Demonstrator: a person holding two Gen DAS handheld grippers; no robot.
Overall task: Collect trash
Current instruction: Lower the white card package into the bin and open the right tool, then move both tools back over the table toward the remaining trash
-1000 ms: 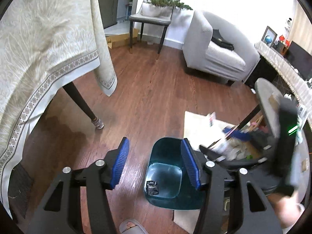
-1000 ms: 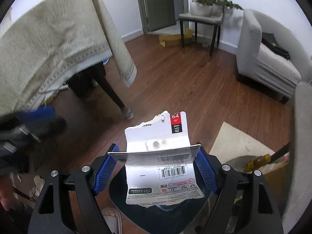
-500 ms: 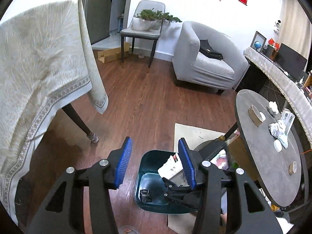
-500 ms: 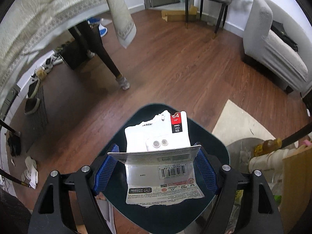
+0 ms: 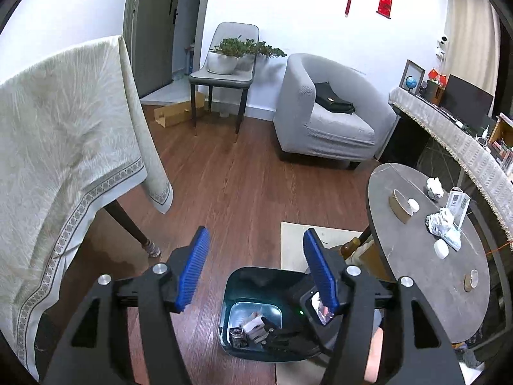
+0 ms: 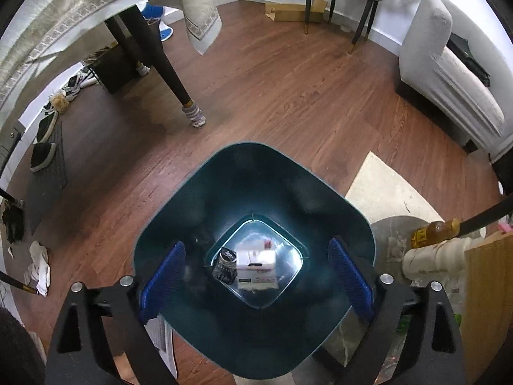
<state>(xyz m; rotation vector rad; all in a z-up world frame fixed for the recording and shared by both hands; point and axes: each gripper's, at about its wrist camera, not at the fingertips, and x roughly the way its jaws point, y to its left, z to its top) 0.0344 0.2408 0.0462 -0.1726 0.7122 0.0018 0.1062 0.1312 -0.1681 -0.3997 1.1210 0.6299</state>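
Observation:
A dark teal trash bin (image 6: pixel 192 199) stands on the wood floor. My right gripper (image 6: pixel 256 276) hangs just over its mouth; its jaws are opening wide with nothing between them. At the bin's bottom lie a white torn card package (image 6: pixel 256 263) and a small dark jar (image 6: pixel 224 264). My left gripper (image 5: pixel 256 269) is higher, above the bin (image 5: pixel 237 285); its jaws are also opening and hold nothing. On the round grey table (image 5: pixel 416 272) at the right lie crumpled paper (image 5: pixel 444 224), a white box (image 5: pixel 458 202) and a brown paper ring (image 5: pixel 399 205).
A cloth-draped table (image 5: pixel 64 147) with a dark leg (image 6: pixel 179 89) stands left of the bin. A grey armchair (image 5: pixel 327 118) and a chair with potted plants (image 5: pixel 224 73) stand at the back. A beige rug (image 6: pixel 391 189) and an amber bottle (image 6: pixel 429 231) are right of the bin.
The right gripper sank toward the bin and let go of the white package, which now lies at the bottom. The left gripper rose and its jaws widened.

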